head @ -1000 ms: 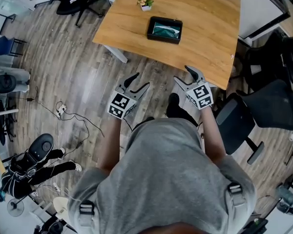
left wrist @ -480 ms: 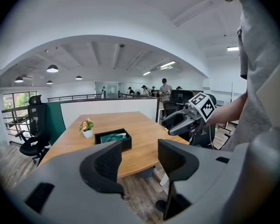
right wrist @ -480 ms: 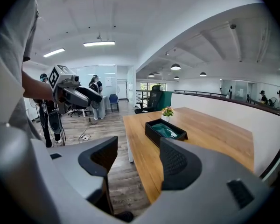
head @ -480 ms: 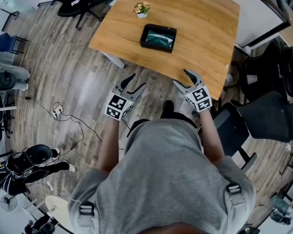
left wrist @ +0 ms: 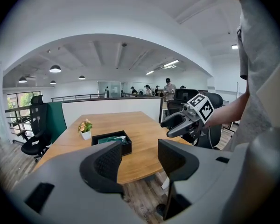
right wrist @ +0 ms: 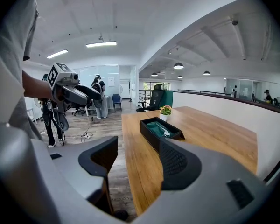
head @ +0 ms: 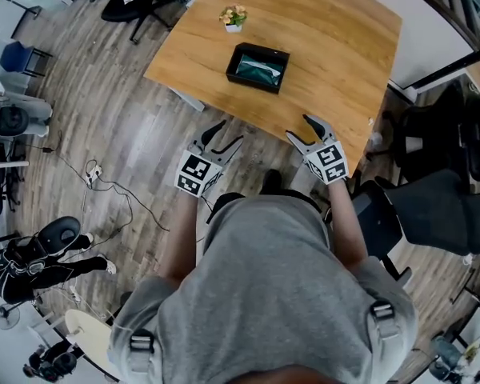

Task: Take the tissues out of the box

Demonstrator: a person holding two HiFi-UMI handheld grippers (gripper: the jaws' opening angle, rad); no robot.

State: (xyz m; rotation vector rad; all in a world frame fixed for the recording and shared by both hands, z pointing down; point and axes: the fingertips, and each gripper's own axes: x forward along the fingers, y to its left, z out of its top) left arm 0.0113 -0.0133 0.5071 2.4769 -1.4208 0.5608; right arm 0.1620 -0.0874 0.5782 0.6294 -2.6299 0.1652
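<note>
The black rectangular open box (head: 258,68) stands on the light wooden table (head: 336,46), at about 12 o'clock from the person and well apart from both grippers. Inside it lies the green pack of tissues (head: 260,69) with something white on top. A small potted plant (head: 234,16) is at 11 o'clock of the box.

The left gripper (head: 228,133) hangs over the floor before the table edge, its jaws apart and with nothing between them. The right gripper (head: 300,128) is at the table edge, also spread and empty.

The tissues are probably light, soft and easy to crush. I think it is better to pinch the pack across its middle, from above, while the other gripper steadies the box wall, because the box may lift or slide.
</note>
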